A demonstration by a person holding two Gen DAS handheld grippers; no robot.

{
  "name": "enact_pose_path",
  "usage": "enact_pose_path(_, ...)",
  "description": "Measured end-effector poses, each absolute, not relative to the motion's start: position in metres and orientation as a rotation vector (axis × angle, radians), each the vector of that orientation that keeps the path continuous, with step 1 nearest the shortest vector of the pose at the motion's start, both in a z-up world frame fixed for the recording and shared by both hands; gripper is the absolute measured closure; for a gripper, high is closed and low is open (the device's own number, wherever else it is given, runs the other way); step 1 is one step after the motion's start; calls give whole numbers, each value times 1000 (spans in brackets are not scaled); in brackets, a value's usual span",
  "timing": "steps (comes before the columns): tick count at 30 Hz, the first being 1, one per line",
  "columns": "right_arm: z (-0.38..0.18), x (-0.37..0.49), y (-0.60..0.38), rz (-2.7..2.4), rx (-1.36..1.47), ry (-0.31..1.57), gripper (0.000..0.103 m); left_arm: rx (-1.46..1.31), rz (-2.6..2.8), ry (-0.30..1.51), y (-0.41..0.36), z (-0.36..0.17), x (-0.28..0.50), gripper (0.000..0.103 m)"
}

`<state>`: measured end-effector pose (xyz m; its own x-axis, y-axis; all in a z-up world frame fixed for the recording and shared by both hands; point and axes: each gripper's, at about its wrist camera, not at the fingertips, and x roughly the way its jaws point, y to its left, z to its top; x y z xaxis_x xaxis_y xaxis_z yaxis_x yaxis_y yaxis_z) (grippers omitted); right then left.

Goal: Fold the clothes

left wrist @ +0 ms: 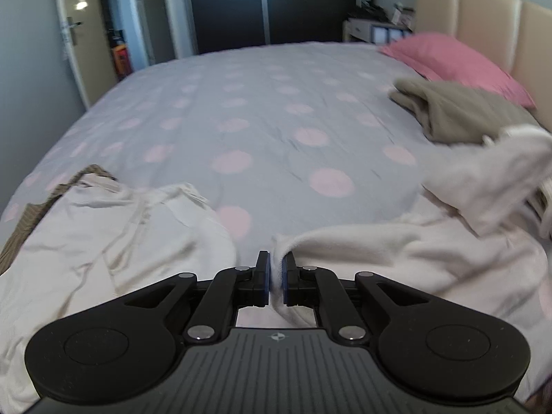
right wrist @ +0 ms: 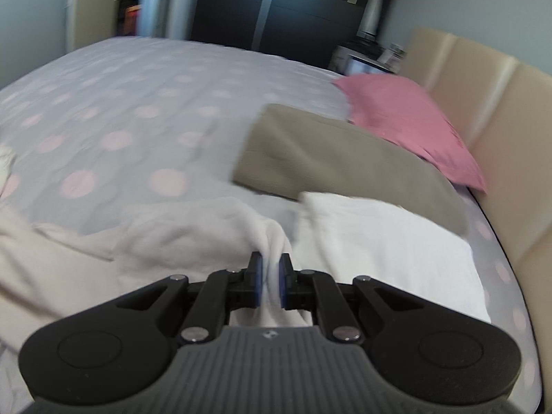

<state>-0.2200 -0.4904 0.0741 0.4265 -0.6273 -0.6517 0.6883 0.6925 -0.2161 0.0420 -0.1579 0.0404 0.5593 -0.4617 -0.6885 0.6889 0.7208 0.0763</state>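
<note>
A pale pink-white garment (left wrist: 396, 252) lies spread over the near part of the bed. My left gripper (left wrist: 275, 264) is shut on one edge of it, with cloth pinched between the blue pads. In the right wrist view my right gripper (right wrist: 270, 269) is shut on another bunched edge of the same pale garment (right wrist: 193, 227). A cream garment (left wrist: 103, 227) lies crumpled at the near left. A folded olive-brown garment (right wrist: 331, 158) rests by the pillow, and a folded white piece (right wrist: 379, 248) lies just in front of it.
The bed has a grey cover with pink dots (left wrist: 262, 120). A pink pillow (right wrist: 407, 124) leans by the beige padded headboard (right wrist: 490, 103) on the right. A dark wardrobe (left wrist: 269, 7), a door (left wrist: 79, 34) and a bedside shelf (left wrist: 376, 31) stand beyond the bed.
</note>
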Motion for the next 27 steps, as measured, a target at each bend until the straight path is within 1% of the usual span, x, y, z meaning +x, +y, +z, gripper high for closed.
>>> enact_pose_path(5, 64, -243, -514, -955, 154, 762, 92, 378, -601, 621, -150, 49, 47, 98)
enact_pose_path(13, 55, -273, -550, -1155, 223, 739, 92, 413, -590, 698, -139, 32, 55, 99)
enact_pose_path(17, 50, -264, -544, -1070, 254, 750, 91, 368, -700, 708, -137, 31, 46, 99)
enact_pose_path(19, 49, -251, -531, -1014, 220, 762, 90, 373, -757, 696, -142, 34, 37, 99)
enact_pose_path(21, 49, -238, -519, -958, 187, 773, 85, 382, -824, 697, -149, 35, 26, 99)
enact_pose_path(23, 48, -229, -507, -917, 155, 782, 72, 404, -898, 706, -156, 34, 11, 99)
enact_pose_path(27, 50, -214, -486, -838, 122, 778, 65, 511, -1052, 721, -170, 22, -26, 99)
